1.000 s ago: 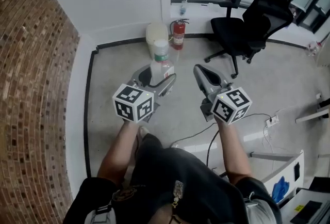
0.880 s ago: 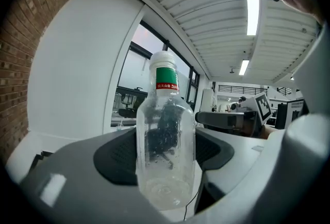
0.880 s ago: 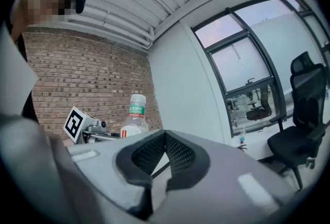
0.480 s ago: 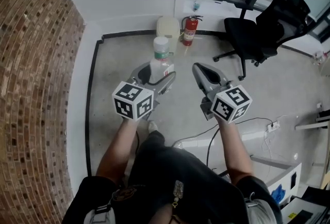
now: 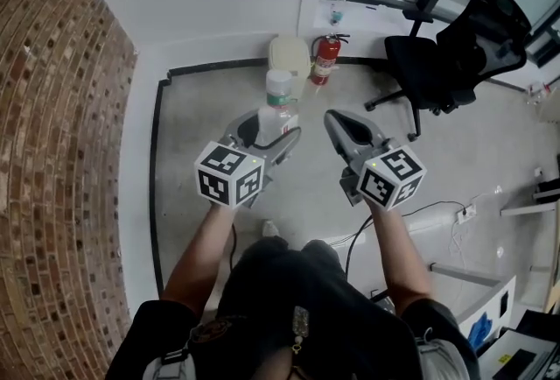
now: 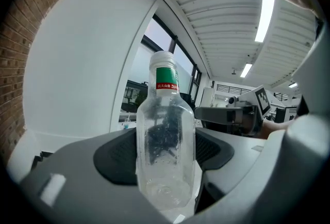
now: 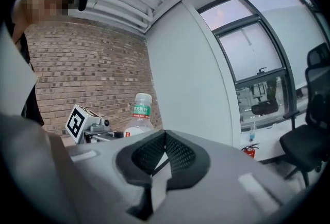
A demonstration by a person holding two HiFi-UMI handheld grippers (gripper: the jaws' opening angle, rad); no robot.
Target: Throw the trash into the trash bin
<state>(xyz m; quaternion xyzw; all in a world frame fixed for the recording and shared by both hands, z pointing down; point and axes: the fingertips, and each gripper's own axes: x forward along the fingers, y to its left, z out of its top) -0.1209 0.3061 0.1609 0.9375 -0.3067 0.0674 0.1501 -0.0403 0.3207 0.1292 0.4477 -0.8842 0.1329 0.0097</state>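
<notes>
A clear plastic bottle (image 5: 276,102) with a white cap and green neck label stands upright between the jaws of my left gripper (image 5: 269,128), which is shut on its lower body. In the left gripper view the bottle (image 6: 165,145) fills the middle, pressed between the dark pads (image 6: 116,156). My right gripper (image 5: 338,121) is held beside it, jaws shut with nothing between them, and its pads (image 7: 178,156) meet. The bottle (image 7: 139,114) shows to its left. A pale trash bin (image 5: 288,52) stands on the floor by the far wall, beyond both grippers.
A red fire extinguisher (image 5: 325,59) stands right beside the bin. A black office chair (image 5: 446,54) is at the right. A brick wall (image 5: 52,151) curves along the left. A cable (image 5: 350,238) lies on the concrete floor near the person's feet.
Both grippers keep their pose, the bottle still held. The person has stepped forward; the bin and extinguisher have shifted rightward in the head view.
</notes>
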